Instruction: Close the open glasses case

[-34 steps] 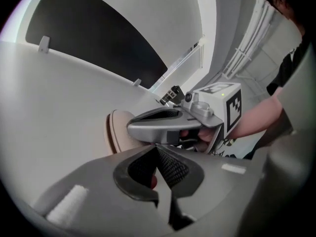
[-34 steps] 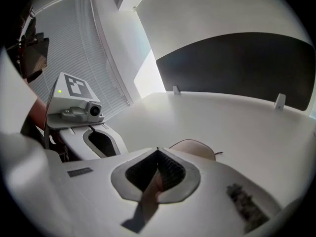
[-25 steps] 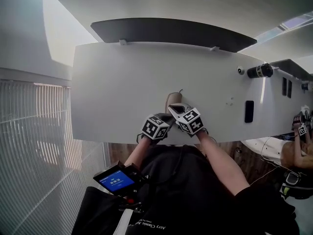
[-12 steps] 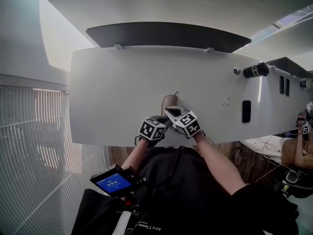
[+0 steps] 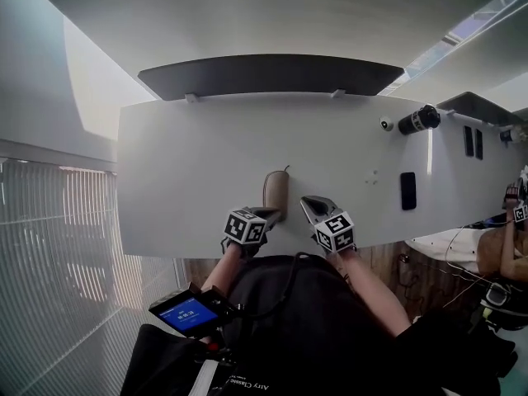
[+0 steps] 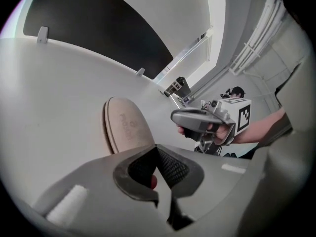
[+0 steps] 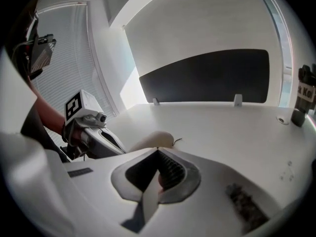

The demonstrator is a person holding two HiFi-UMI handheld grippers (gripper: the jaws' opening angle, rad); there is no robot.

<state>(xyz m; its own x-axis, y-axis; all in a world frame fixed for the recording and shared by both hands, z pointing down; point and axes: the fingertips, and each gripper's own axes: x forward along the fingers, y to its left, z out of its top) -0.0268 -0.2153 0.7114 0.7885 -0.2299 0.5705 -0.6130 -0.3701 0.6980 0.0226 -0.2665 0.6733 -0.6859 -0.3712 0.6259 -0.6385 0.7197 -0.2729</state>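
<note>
While the white table [image 5: 190, 163] spreads wide ahead of both tongs, the tan glasses case [image 5: 275, 195] lies flat on it. It sits just beyond the tip of your left tongs [image 5: 271, 214] and off to the left of your right tongs [image 5: 307, 202], which stand clear of it.

Case: the lid appears to be down, with a dark seam along one edge. Check it before pressing.

Long axis runs away from you, roughly in line with the left tongs. A thin cord [image 5: 286, 171] shows at the rounded far end.

Handling, judged: rigid shell, light, smooth skin, likely to skate on the tabletop if pushed from one side. Steady the near end and press on the lid's flat middle.

Left jaws are together with nothing between them. Right jaws are likewise together and empty.
</note>
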